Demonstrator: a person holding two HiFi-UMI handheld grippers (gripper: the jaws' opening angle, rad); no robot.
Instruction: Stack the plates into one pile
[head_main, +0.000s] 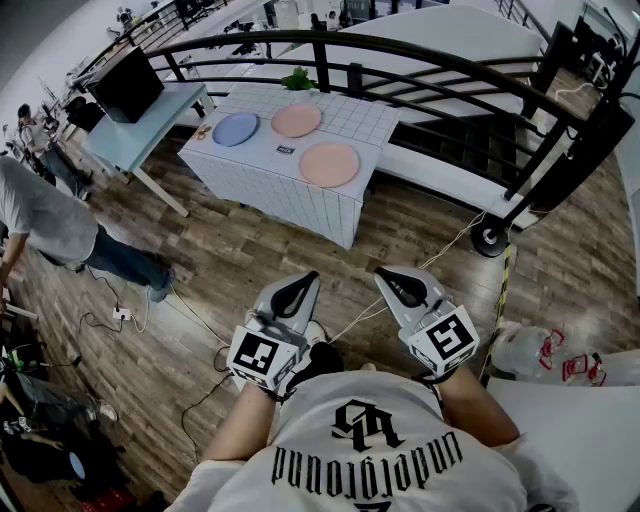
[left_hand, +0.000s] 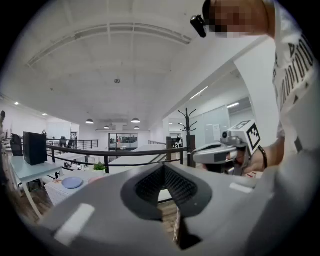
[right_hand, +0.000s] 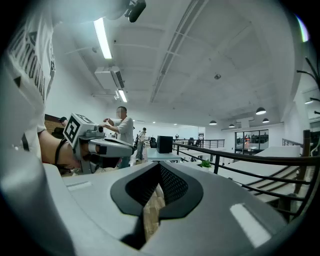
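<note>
1. Three plates lie apart on the white table (head_main: 362, 122): a blue plate (head_main: 236, 129) at the left, a far pink plate (head_main: 297, 121) beside it and a near pink plate (head_main: 330, 164) close to the front edge. None has been stacked, so the whole task is judged to remain.
2. The near pink plate could be pushed off the front edge if it is nudged rather than lifted, since little table is left before it.
3. A thin rim lying flat on the cloth may be hard to catch. A shallow grip could let a plate tilt and slip out while it is carried to the pile.
4. A plate set down off-centre could slide off the one beneath, and a hard landing could chip both.
5. A small dark object (head_main: 286, 150) lies between the plates and a plant (head_main: 297, 79) stands at the far edge. Either could be knocked by a sweeping reach.
6. A light cable (head_main: 440, 250) runs across the wooden floor between the person and the table, which is well away. It could be tripped on during the approach.
7. The left gripper (head_main: 292, 292) and the right gripper (head_main: 405, 287) are held close to the chest, each with its jaws closed together and nothing between them. If they are not opened before a rim is reached, the plate would be shoved instead of grasped.
</note>
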